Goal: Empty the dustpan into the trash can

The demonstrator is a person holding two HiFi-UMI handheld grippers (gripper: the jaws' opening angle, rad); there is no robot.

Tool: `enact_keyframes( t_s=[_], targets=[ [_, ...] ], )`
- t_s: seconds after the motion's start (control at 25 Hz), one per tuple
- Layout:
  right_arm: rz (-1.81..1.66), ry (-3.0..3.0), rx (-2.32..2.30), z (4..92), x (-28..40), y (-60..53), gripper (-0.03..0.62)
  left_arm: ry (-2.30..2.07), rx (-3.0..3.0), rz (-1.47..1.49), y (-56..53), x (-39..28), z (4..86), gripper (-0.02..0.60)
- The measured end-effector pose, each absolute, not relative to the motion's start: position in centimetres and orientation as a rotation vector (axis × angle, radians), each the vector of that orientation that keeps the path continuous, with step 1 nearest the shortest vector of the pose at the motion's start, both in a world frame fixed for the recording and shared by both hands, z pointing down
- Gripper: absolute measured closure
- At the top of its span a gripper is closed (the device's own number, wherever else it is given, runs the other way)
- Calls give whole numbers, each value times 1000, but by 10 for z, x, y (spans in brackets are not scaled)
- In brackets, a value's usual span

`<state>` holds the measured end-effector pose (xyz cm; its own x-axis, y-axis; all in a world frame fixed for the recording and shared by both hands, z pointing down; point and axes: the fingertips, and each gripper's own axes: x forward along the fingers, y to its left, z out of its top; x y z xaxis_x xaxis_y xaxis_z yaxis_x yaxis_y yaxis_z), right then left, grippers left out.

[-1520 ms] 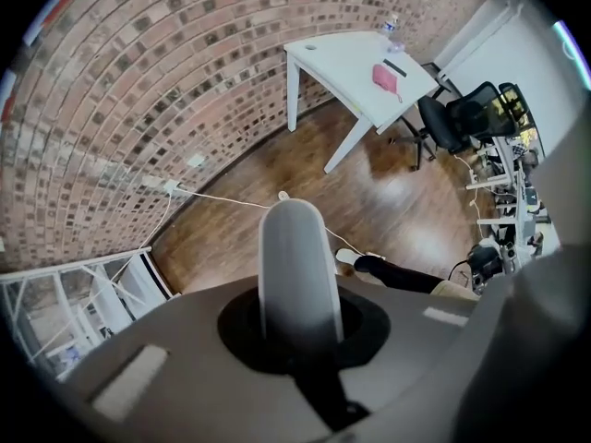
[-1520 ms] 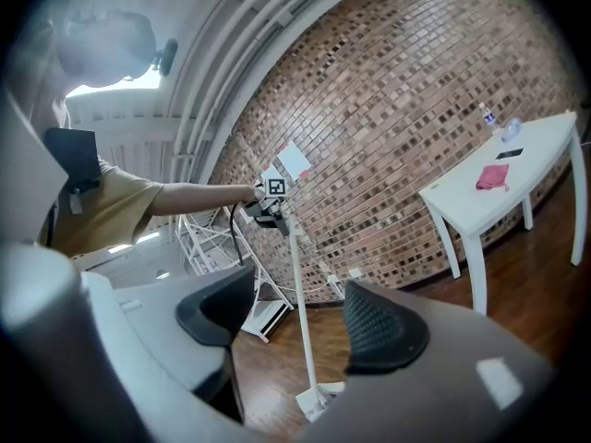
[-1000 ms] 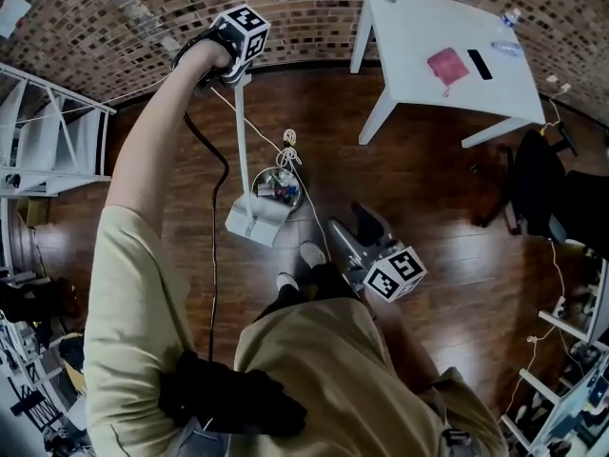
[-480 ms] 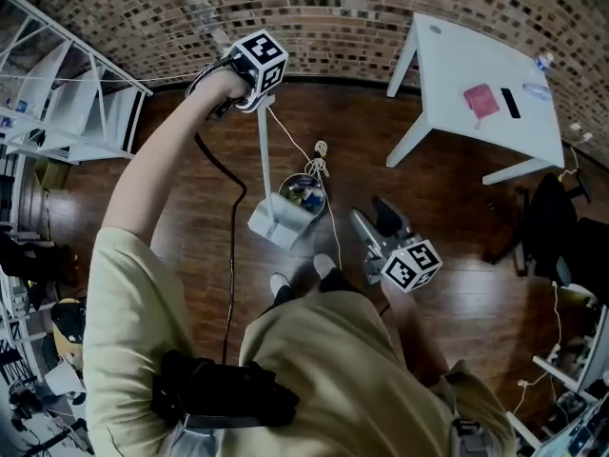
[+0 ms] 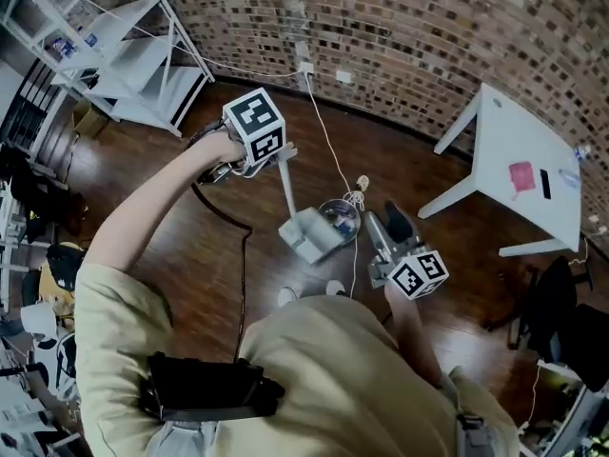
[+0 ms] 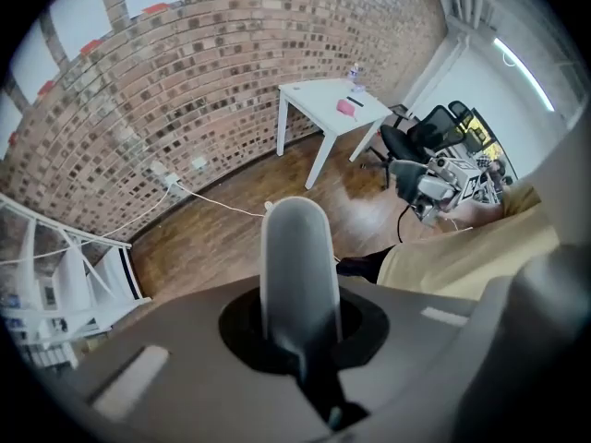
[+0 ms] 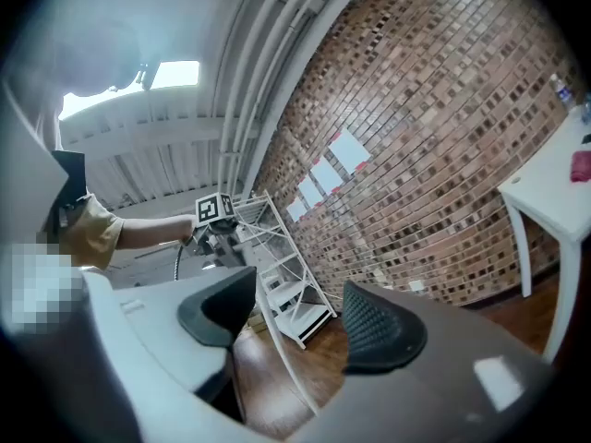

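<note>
Dustpan (image 5: 306, 236) just left of trash can (image 5: 341, 219)

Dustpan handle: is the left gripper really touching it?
Touching. The left gripper view shows the left gripper shut around the dustpan handle, whose rounded tip pokes up between its jaws.

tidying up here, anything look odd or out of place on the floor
a white cable trails across the floor from the wall and bunches in a knot beside the trash can; nothing looks spilled

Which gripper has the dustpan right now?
The left gripper: it is shut on the long white dustpan handle. The right gripper holds nothing.
</note>
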<state>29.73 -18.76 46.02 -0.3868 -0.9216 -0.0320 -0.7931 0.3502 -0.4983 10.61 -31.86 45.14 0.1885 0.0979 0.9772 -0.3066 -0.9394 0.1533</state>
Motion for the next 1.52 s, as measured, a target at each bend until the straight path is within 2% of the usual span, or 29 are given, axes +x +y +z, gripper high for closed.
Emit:
enact_keyframes(
  t_s=[0.4, 0.68, 1.12, 1.52],
  targets=[
    [-615, 2538, -1232, 444, 173, -238, 315, -467, 2189, 1528, -295, -20, 408, 581],
    [-622, 2594, -1155, 445, 123, -254, 315, -765, 2118, 1342, -299, -110, 425, 581],
    [-728, 2616, -1155, 467, 100, -254, 315, -1258, 1828, 994, -311, -194, 559, 581],
    [-724, 2620, -1208, 469, 89, -269, 318, -1501, 1745, 1027, -315, -220, 693, 581]
  ],
)
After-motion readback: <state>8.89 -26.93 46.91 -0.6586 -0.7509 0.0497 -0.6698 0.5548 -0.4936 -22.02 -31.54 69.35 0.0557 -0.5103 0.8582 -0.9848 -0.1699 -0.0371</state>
